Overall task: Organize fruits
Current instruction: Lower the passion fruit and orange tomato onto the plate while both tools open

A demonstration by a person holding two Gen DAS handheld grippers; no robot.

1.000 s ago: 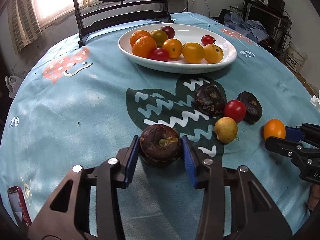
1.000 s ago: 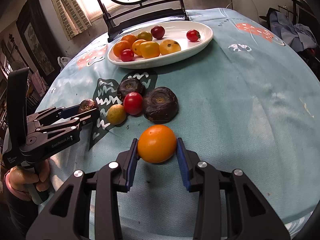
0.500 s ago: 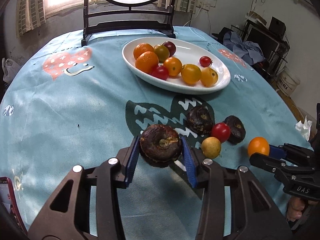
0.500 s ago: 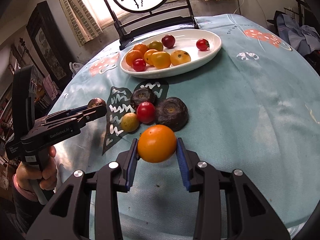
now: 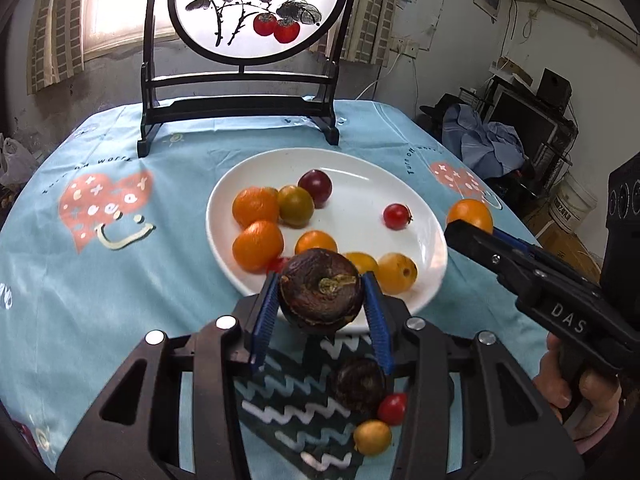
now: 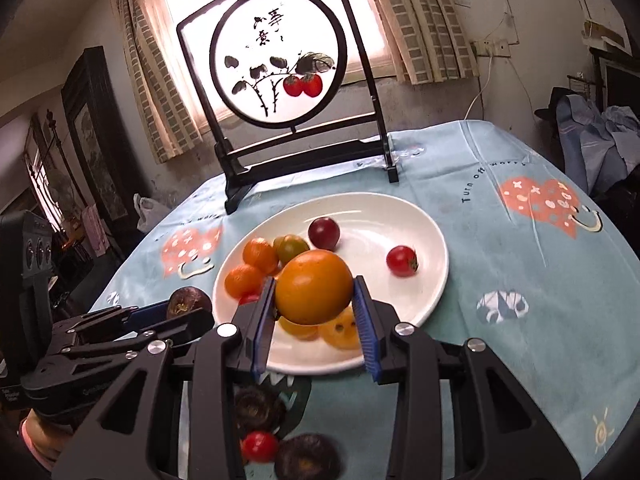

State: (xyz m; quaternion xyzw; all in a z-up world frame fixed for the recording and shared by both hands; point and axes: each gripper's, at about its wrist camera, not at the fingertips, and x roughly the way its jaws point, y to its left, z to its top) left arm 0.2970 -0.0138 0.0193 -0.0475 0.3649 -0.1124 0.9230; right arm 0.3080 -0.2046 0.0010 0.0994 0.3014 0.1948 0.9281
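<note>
My left gripper (image 5: 320, 300) is shut on a dark brown wrinkled fruit (image 5: 319, 292), held above the near rim of the white oval plate (image 5: 360, 184). My right gripper (image 6: 314, 300) is shut on an orange tomato (image 6: 314, 286), held over the plate (image 6: 400, 216). The plate holds several orange, yellow, red and purple fruits. In the left wrist view the right gripper (image 5: 472, 224) comes in from the right with the orange tomato (image 5: 469, 213) by the plate's right rim. The left gripper (image 6: 188, 308) with the dark fruit (image 6: 188, 303) shows at the left of the right wrist view.
On the blue tablecloth (image 5: 120, 280) below the grippers lie a dark fruit (image 5: 358, 384), a red tomato (image 5: 392, 409) and a yellow fruit (image 5: 372, 437). A black-framed round painted screen (image 5: 240, 8) stands at the table's far edge behind the plate.
Both grippers have lifted their fruits off the cloth and moved forward to the plate. The loose fruits on the cloth now lie beneath and behind the fingers.
</note>
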